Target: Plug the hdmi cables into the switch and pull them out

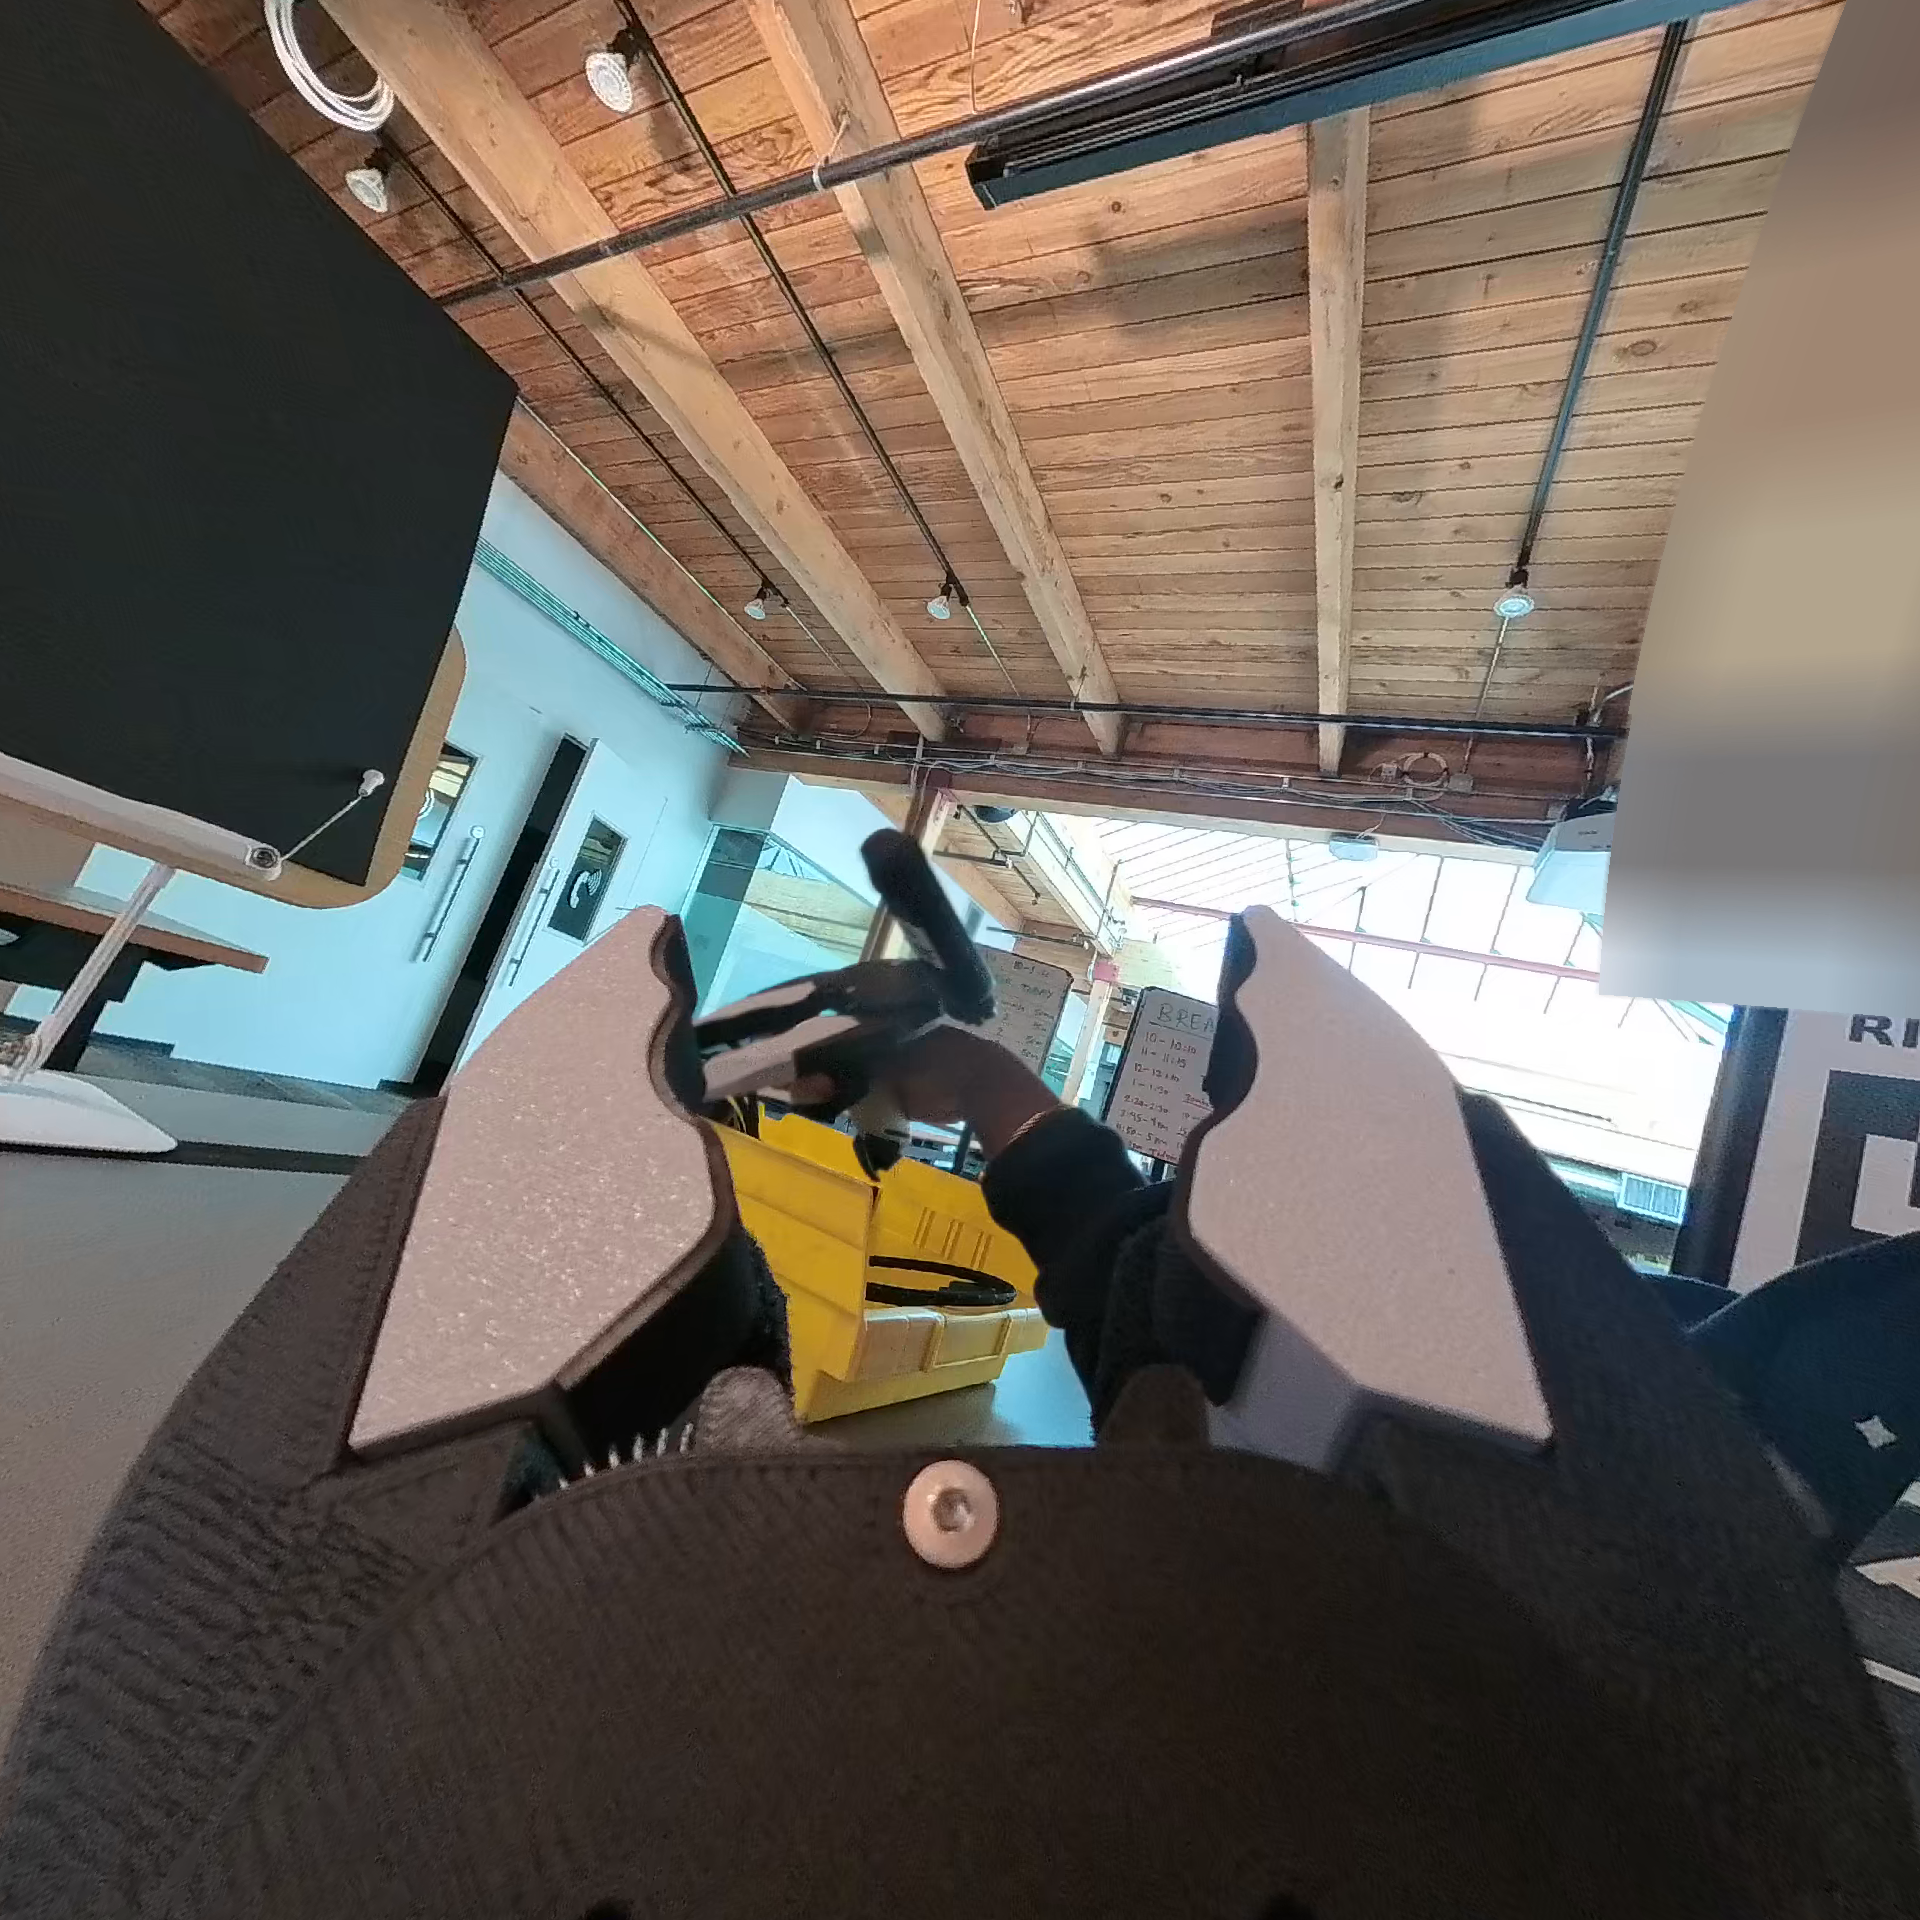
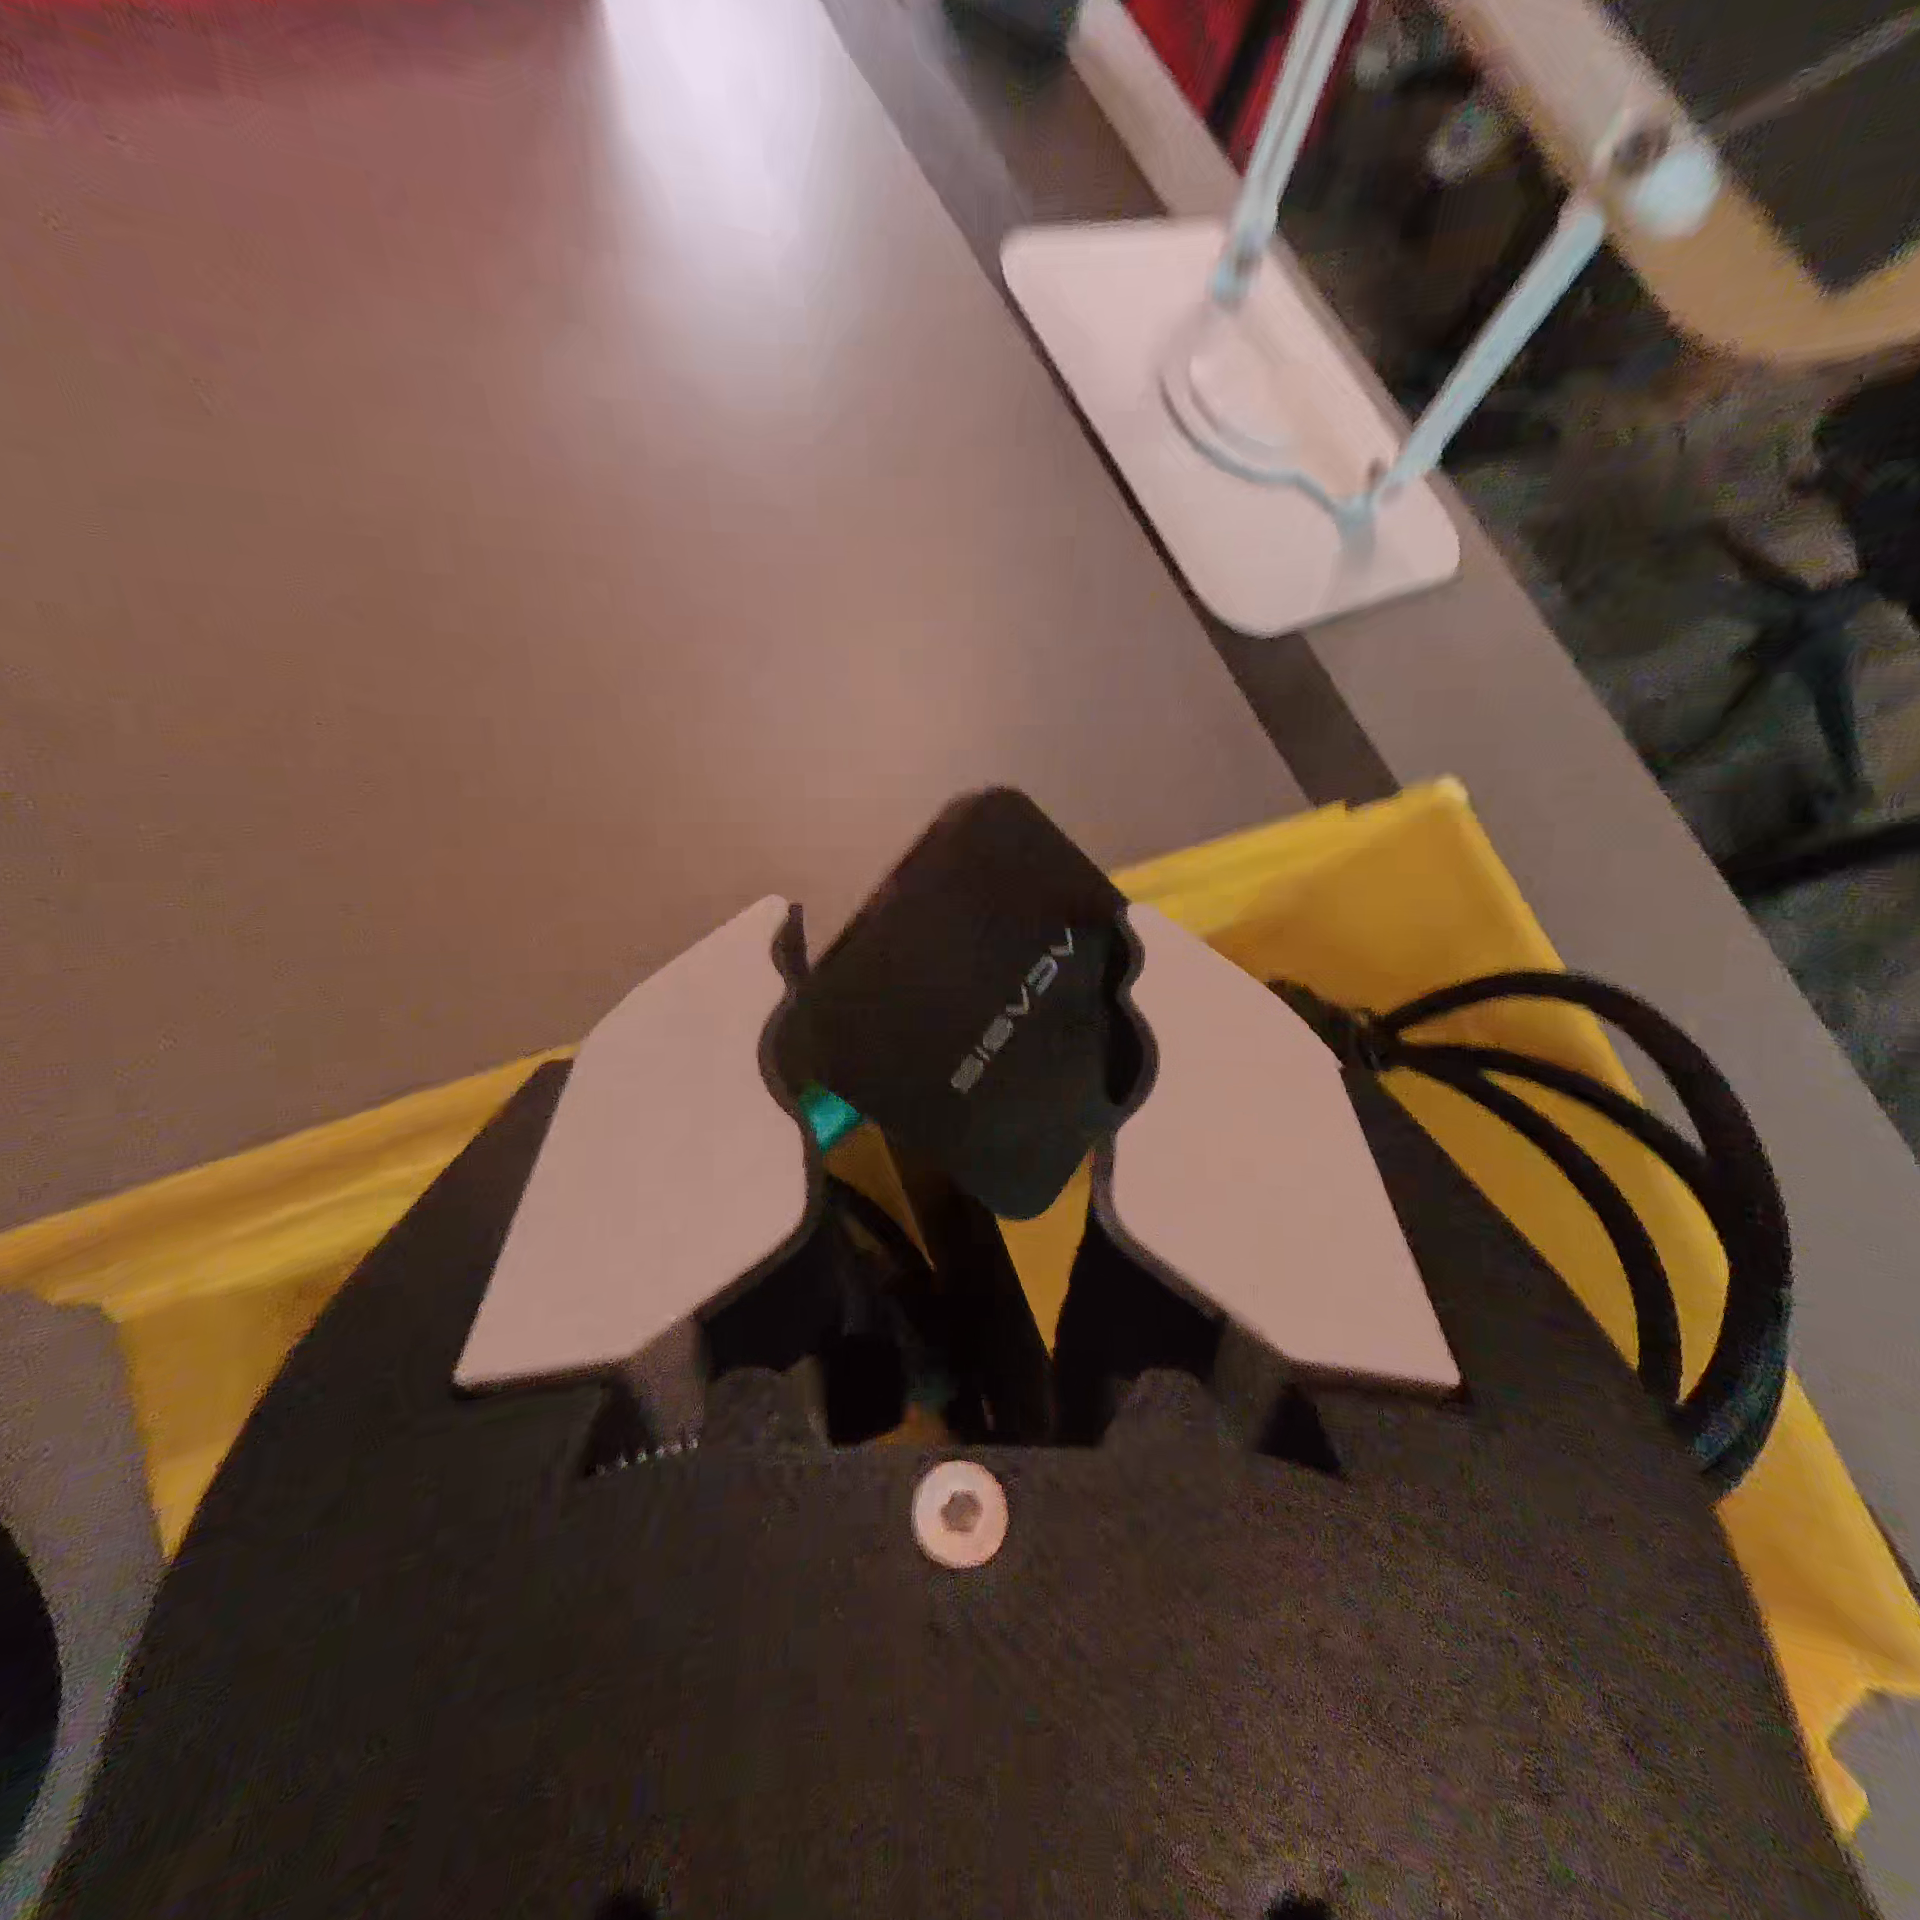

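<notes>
The right gripper [image 2: 961,1023] has its jaws clenched on the black switch [image 2: 971,1013], held above the yellow bin [image 2: 1382,894] on the desk [image 2: 468,520]; the left gripper [image 1: 951,1003] tilts up, jaws released and empty

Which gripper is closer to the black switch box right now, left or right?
Right. The right gripper has its fingers closed on the black switch box over the yellow bin. The left gripper is open, apart from it, pointing up toward the ceiling.
</notes>
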